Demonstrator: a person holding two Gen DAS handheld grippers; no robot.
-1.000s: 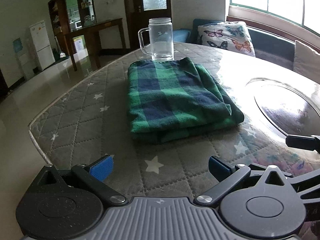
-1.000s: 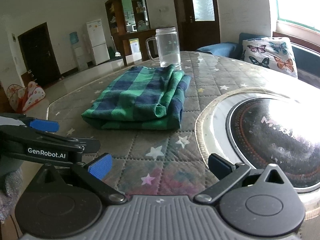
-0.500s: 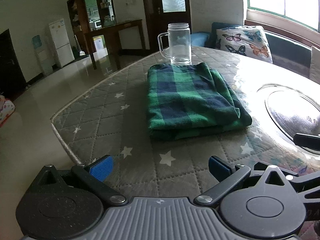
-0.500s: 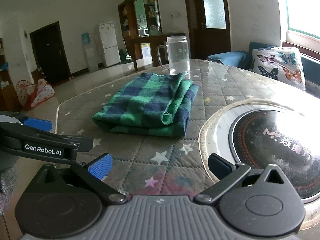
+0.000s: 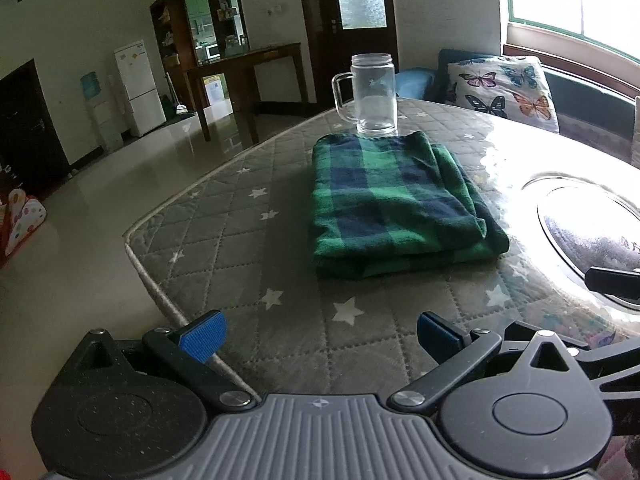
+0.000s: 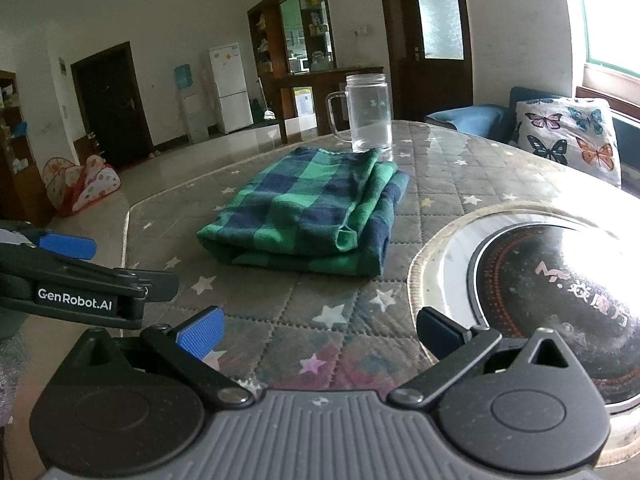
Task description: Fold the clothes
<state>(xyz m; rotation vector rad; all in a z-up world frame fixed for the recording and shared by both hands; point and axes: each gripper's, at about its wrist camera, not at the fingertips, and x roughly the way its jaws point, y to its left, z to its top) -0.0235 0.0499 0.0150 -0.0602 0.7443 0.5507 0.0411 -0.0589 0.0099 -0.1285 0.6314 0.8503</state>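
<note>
A green and navy plaid garment point(image 5: 392, 204) point(image 6: 312, 210) lies folded into a compact rectangle on the quilted, star-patterned table cover point(image 5: 240, 220). My left gripper point(image 5: 320, 334) hovers open over the table's near edge, well short of the garment, with nothing between its blue pads. My right gripper point(image 6: 320, 332) is open too, empty, near the front of the table. The left gripper's arm and blue pad point(image 6: 68, 246) show at the left of the right wrist view.
A clear glass mug point(image 5: 372, 94) point(image 6: 366, 112) stands just behind the garment. A round inset hotplate point(image 6: 560, 272) point(image 5: 592, 228) occupies the table's right side. A butterfly cushion point(image 5: 504, 90) rests on a bench beyond. The table edge point(image 5: 140, 256) drops to the floor at left.
Both grippers have drawn back and lifted away from the folded garment, which now looks farther off. The garment and mug have not moved. Both stay open.
</note>
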